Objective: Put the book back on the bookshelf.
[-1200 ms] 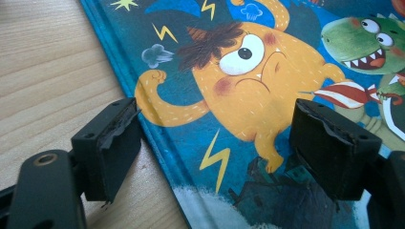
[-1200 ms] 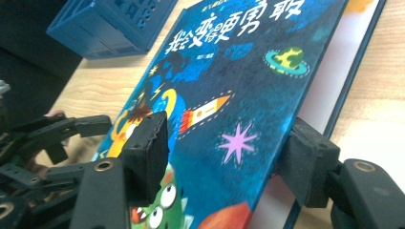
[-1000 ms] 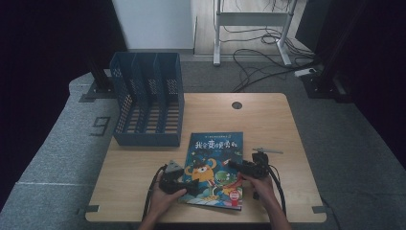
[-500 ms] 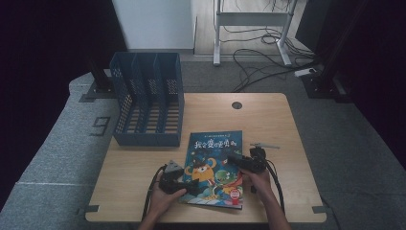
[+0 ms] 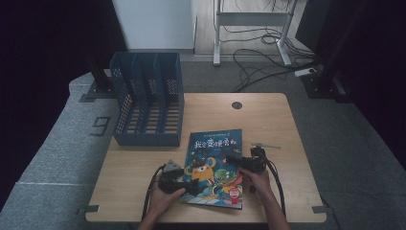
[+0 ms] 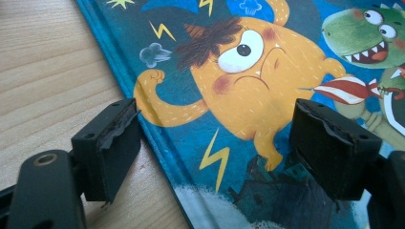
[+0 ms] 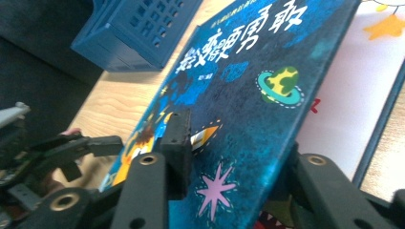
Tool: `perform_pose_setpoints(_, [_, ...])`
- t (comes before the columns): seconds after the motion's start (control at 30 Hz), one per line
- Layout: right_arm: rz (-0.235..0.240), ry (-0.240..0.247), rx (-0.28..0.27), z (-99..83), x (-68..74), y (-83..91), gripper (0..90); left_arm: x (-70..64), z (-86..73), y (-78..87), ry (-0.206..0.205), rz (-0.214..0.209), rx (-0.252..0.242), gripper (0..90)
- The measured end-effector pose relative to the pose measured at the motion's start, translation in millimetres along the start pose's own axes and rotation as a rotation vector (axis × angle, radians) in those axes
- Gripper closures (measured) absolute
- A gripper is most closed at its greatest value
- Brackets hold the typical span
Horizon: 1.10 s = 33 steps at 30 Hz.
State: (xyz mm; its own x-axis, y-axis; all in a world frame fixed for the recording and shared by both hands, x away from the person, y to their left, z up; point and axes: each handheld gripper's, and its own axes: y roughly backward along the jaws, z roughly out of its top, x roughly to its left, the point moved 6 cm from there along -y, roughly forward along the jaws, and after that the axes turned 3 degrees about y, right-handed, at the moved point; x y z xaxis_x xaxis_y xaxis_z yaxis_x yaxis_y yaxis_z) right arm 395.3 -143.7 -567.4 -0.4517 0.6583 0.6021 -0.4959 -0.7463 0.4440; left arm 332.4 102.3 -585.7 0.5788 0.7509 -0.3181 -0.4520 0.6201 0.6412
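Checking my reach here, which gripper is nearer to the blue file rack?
Left. The left gripper sits at the book's left edge, below the blue file rack; the right gripper is across the book, farther away.

Both claws, left claw and right claw, are black, with worn pads, round pivot holes and trailing black cables.

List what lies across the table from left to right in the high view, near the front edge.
left gripper → picture book → right gripper. The blue file rack stands farther back on the left side of the table, so it is left out of this front row.
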Motion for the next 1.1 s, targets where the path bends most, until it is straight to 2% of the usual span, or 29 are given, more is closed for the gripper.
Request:
perform_pose_setpoints(0.07, [0.02, -0.02, -0.012, 1.7, 1.2, 2.2, 63.6, -0.6, 0.1, 0.7, 0.003, -0.005, -0.002, 17.9])
perform_pose_setpoints(0.27, [0.03, -0.054, -0.034, 4.7, 2.0, 6.2, 68.8, -4.0, 0.0, 1.1, -0.012, -0.011, 0.002, 18.0])
perform_pose_setpoints(0.53, [0.009, -0.08, -0.074, 11.3, -6.4, 22.2, 71.9, -15.1, -1.6, -1.6, -0.058, -0.017, 0.024, 17.9])
perform_pose_setpoints(0.57, [0.006, -0.084, -0.078, 12.1, -7.4, 24.4, 72.2, -18.5, -2.1, -2.2, -0.078, -0.012, 0.032, 17.9])
perform_pose_setpoints(0.7, [-0.003, -0.097, -0.098, 15.3, -11.0, 32.5, 73.5, -24.2, -3.3, -2.8, -0.109, -0.008, 0.041, 17.9])
perform_pose_setpoints(1.1, [-0.022, -0.111, -0.125, 19.8, -17.2, 44.7, 74.7, -34.7, -7.5, -3.1, -0.158, -0.005, 0.06, 17.9])
